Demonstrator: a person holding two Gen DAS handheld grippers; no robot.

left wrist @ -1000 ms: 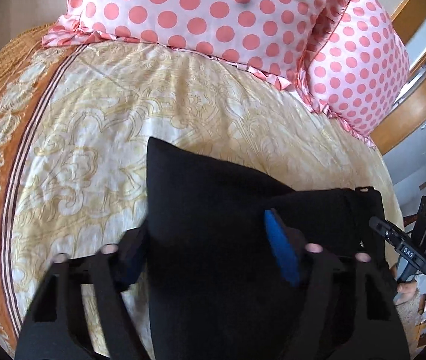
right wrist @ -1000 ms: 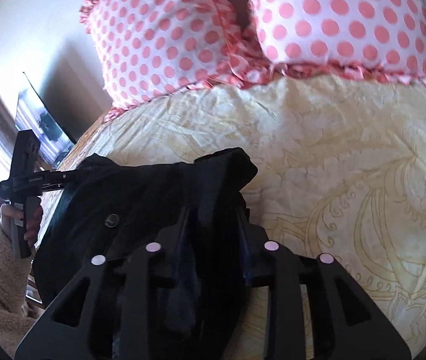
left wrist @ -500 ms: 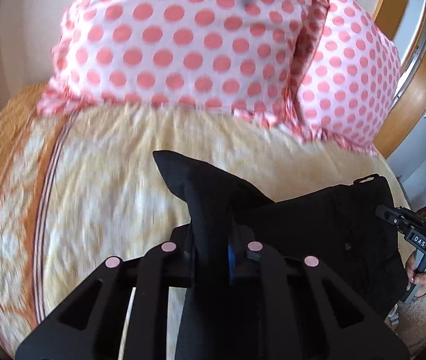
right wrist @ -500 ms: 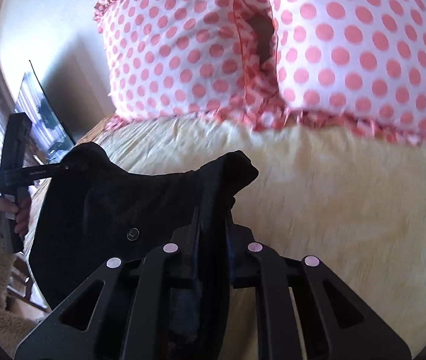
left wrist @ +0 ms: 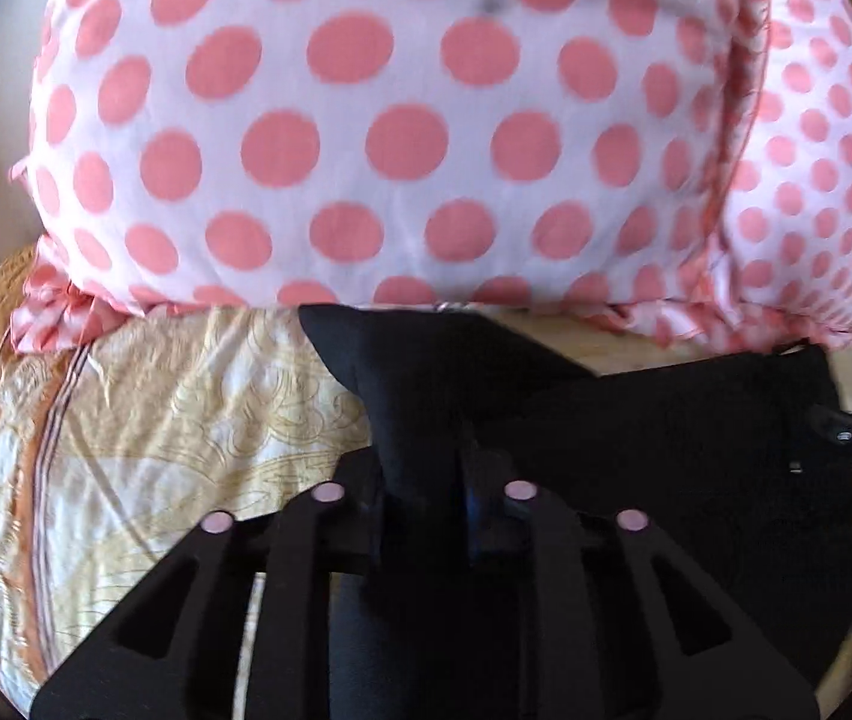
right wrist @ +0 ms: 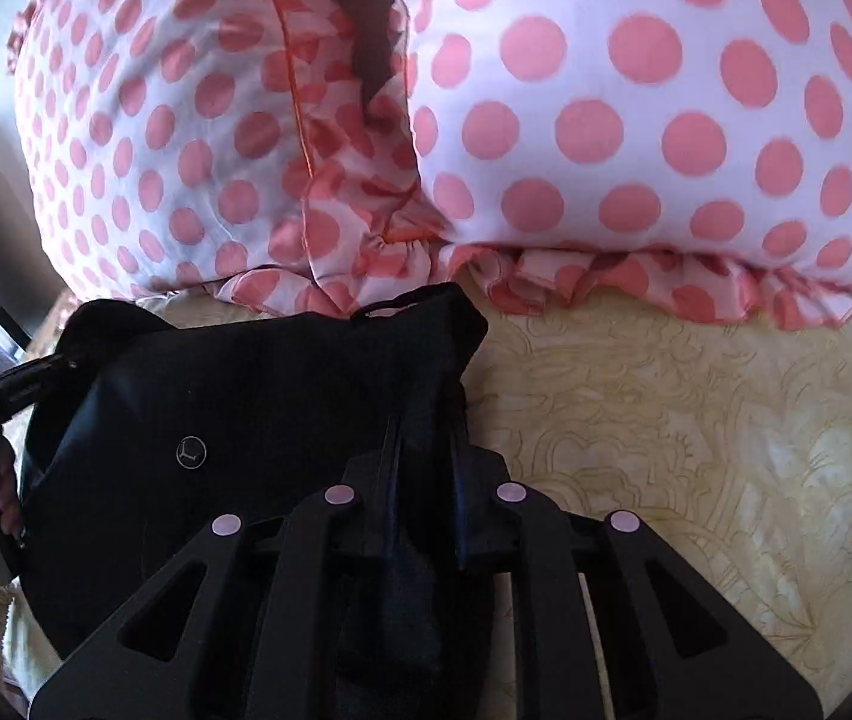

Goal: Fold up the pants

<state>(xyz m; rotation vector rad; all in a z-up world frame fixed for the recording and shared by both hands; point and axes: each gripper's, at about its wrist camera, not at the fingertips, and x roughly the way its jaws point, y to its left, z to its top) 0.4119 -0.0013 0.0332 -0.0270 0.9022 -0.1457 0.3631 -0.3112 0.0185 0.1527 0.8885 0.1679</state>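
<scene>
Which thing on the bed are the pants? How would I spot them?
Find the two big polka-dot pillows at the head of the bed. Just below them, on the cream patterned bedspread, lie the pants: the only plain black cloth, with a small round button.

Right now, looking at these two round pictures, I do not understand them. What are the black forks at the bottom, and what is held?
A person holds a two-finger gripper in each hand; no robot. Each picture comes from a camera on one gripper, looking along its fingers. The left gripper and the right gripper each pinch a fold of the black pants. Below lies a yellow patterned bedcover, with pink dotted pillows behind. The left gripper's jaws have just opened slightly, but cloth remains between them.
</scene>
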